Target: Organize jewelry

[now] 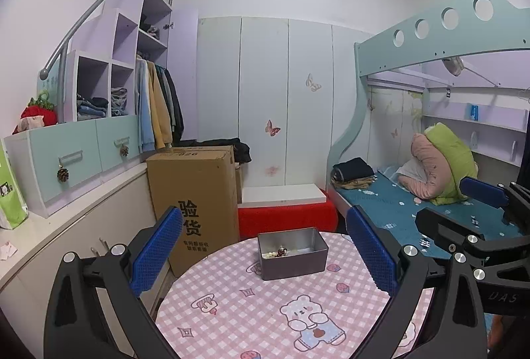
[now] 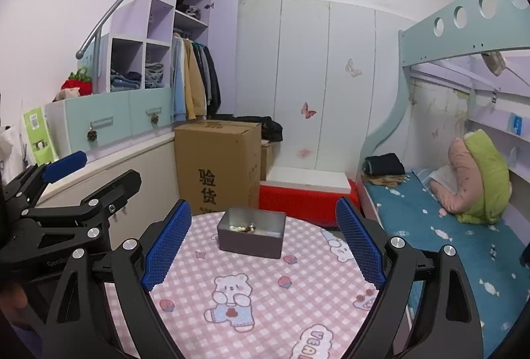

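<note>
A grey metal tin (image 1: 293,254) (image 2: 251,237) stands near the far edge of the round table (image 1: 251,309) (image 2: 265,292), which has a pink checked cloth with bear prints. Small jewelry pieces (image 1: 281,252) (image 2: 246,228) lie inside the tin. My left gripper (image 1: 263,251) is open, raised above the table, its blue pads either side of the tin in view and nothing between them. My right gripper (image 2: 265,243) is also open and holds nothing, hovering short of the tin. Each gripper shows at the edge of the other's view.
A tall cardboard box (image 1: 195,203) (image 2: 218,166) stands just beyond the table at left. A red stool with a white top (image 1: 286,209) (image 2: 308,193) sits behind it. A bunk bed (image 1: 430,193) (image 2: 463,226) runs along the right, cabinets (image 1: 66,226) along the left.
</note>
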`<state>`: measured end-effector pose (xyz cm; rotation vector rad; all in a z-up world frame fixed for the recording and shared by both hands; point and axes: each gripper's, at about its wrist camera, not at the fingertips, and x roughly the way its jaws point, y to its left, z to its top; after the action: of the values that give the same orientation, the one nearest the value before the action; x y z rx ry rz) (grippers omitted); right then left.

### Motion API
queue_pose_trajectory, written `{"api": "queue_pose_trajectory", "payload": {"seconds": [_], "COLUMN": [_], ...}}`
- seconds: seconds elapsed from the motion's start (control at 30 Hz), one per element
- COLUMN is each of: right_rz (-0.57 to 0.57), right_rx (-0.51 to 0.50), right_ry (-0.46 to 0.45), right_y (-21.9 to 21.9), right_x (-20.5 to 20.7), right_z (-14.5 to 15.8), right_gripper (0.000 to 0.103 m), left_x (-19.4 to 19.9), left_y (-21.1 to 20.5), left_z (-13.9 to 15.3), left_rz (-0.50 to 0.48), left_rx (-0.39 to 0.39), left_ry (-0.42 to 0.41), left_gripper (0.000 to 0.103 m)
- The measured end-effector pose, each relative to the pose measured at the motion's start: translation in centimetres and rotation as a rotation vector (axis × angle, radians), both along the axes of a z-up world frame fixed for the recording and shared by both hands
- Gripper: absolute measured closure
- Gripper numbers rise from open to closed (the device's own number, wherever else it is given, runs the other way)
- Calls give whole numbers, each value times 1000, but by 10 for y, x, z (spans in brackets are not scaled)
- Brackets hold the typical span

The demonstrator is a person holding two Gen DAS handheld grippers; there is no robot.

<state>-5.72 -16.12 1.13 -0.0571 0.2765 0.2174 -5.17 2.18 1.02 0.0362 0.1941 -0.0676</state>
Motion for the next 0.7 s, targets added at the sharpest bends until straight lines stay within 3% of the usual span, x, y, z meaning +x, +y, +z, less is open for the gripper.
{"api": "queue_pose_trajectory", "payload": {"seconds": [0.7], "right_rz": [-3], "right_rx": [-4], "right_ry": [11], "right_y": [1], "right_x": [5], "right_z": [0], "right_gripper": [16], "left_x": [2], "left_y": [-3], "left_z": [-1], "left_rz": [7], "left_rx": [8], "left_ry": [-17], "left_gripper": [7]}}
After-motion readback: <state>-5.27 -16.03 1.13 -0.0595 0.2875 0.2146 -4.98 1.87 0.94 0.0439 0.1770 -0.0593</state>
